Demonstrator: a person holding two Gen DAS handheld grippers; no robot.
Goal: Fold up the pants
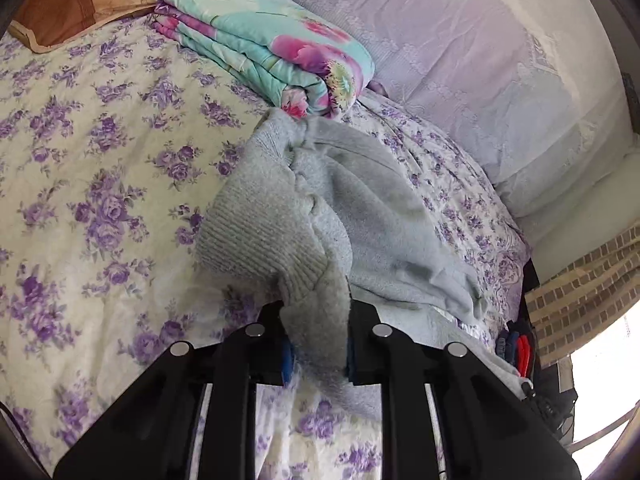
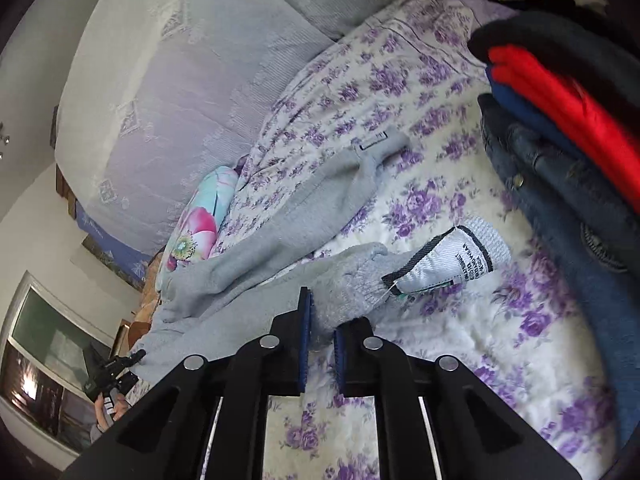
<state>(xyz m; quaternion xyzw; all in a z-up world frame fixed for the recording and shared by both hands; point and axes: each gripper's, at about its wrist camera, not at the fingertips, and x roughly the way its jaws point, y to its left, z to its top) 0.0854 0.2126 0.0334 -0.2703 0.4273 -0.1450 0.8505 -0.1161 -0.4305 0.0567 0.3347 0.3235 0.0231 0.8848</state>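
Note:
The pants [image 1: 344, 216] are light grey sweatpants with ribbed cuffs, lying partly bunched on a bed with a purple floral cover [image 1: 100, 184]. My left gripper [image 1: 318, 340] is shut on a ribbed end of the pants and holds it raised off the bed. In the right wrist view the pants [image 2: 280, 216] stretch across the bed, with a white care label [image 2: 448, 264] turned out. My right gripper [image 2: 320, 344] is shut on the grey fabric next to that label.
A folded turquoise and pink floral quilt [image 1: 272, 44] and a brown pillow [image 1: 100, 0] lie at the head of the bed. A stack of folded clothes, red, blue and denim [image 2: 568, 152], sits at the right. A lilac lace-covered headboard [image 2: 168, 80] runs alongside.

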